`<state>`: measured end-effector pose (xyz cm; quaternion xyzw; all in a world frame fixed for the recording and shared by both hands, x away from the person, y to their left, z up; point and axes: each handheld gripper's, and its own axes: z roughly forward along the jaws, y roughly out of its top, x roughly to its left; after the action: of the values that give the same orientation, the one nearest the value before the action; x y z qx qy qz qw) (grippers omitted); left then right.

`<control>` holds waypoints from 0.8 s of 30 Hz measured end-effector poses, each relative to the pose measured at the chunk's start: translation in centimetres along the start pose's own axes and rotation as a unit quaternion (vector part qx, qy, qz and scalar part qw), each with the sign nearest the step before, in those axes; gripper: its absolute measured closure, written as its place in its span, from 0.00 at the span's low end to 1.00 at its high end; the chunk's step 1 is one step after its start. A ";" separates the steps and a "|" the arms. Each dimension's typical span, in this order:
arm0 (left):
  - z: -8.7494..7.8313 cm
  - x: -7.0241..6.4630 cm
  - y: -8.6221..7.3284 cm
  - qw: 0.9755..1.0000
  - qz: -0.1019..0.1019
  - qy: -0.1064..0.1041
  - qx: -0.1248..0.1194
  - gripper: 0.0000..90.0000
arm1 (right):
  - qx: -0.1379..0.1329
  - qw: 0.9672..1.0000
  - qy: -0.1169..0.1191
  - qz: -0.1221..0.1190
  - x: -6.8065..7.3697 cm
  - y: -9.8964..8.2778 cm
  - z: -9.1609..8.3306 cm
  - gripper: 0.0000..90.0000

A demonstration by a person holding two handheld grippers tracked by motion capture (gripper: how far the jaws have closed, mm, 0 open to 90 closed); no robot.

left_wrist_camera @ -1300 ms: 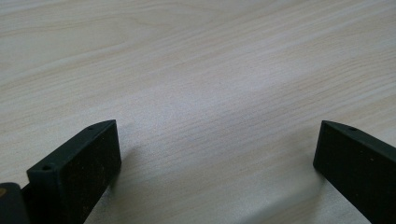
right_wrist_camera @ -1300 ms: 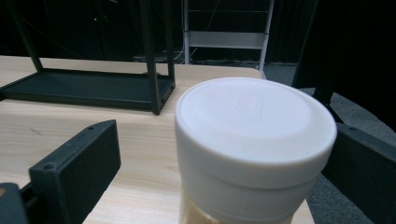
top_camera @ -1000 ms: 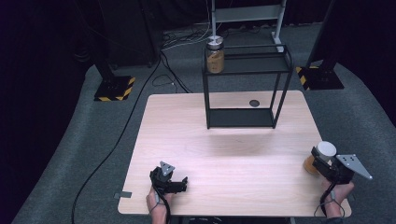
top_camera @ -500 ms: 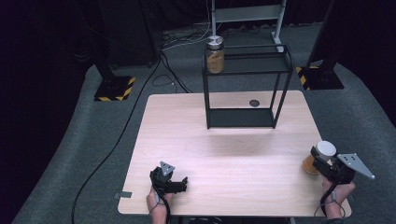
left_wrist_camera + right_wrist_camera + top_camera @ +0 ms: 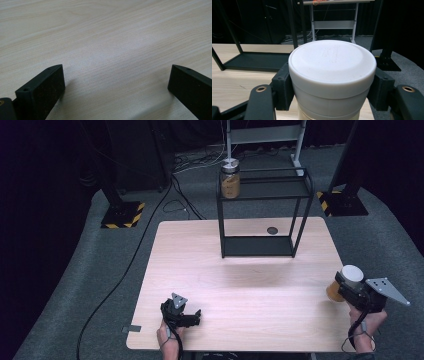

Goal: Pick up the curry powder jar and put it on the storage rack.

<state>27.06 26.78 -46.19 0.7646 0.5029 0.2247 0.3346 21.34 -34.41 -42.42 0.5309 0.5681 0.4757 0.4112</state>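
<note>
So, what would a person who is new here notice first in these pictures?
Probably the white-lidded jar clamped in the right tool at the table's right edge. Next, the black wire shelf at the far side, with a second jar on its top left corner. The left tool rests open near the front edge.

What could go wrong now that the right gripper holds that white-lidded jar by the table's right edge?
The right gripper clamps the white-lidded jar high, around its lid, so the jar might slip or the lid loosen. It hangs beside the wooden table's right edge, so a drop could reach the floor.
</note>
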 end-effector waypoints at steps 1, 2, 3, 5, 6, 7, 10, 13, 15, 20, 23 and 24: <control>0.0 0.0 0.0 1.000 0.000 0.000 0.000 0.00 | 0.001 1.000 0.002 -0.001 0.0 0.3 0.0 0.37; 0.0 0.0 0.0 1.000 0.000 0.000 0.001 0.00 | 0.001 1.000 0.004 -0.002 0.0 0.6 -0.1 0.37; 0.0 0.0 0.0 1.000 0.000 -0.001 0.001 0.00 | 0.001 1.000 0.005 -0.003 0.0 0.9 -0.1 0.37; 0.0 0.0 0.0 1.000 0.000 0.000 0.000 0.00 | 0.002 1.000 0.009 -0.003 0.1 1.5 -0.2 0.37; 0.0 0.0 0.0 1.000 0.001 0.000 0.000 0.00 | 0.002 1.000 0.010 -0.005 0.1 1.7 -0.2 0.37; 0.0 0.0 0.0 1.000 0.000 0.000 0.001 0.00 | 0.003 1.000 0.012 -0.007 0.2 2.1 -0.3 0.37; 0.0 0.0 0.0 1.000 0.000 0.000 0.001 0.00 | 0.002 1.000 0.015 -0.010 0.4 2.9 -0.4 0.37; 0.0 0.0 0.0 1.000 0.001 0.000 0.000 0.00 | 0.000 1.000 0.018 -0.014 0.7 3.8 -0.5 0.37; 0.0 -0.1 0.0 1.000 0.001 0.001 0.000 0.00 | 0.000 1.000 0.019 -0.017 0.8 4.3 -0.5 0.37; 0.0 -0.1 0.0 1.000 0.002 0.002 -0.001 0.00 | 0.003 0.999 0.025 -0.025 1.1 5.6 -0.5 0.37; 0.0 -0.1 0.0 1.000 0.002 0.002 -0.001 0.00 | 0.005 0.999 0.029 -0.026 1.4 6.3 -0.4 0.37; 0.0 -0.1 0.0 1.000 0.003 0.002 -0.001 0.00 | 0.006 0.999 0.031 -0.027 1.4 6.5 -0.3 0.37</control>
<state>26.97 26.68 -46.20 0.7650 0.5013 0.2278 0.3339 22.28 -33.11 -35.93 0.5031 0.5973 0.4775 0.4027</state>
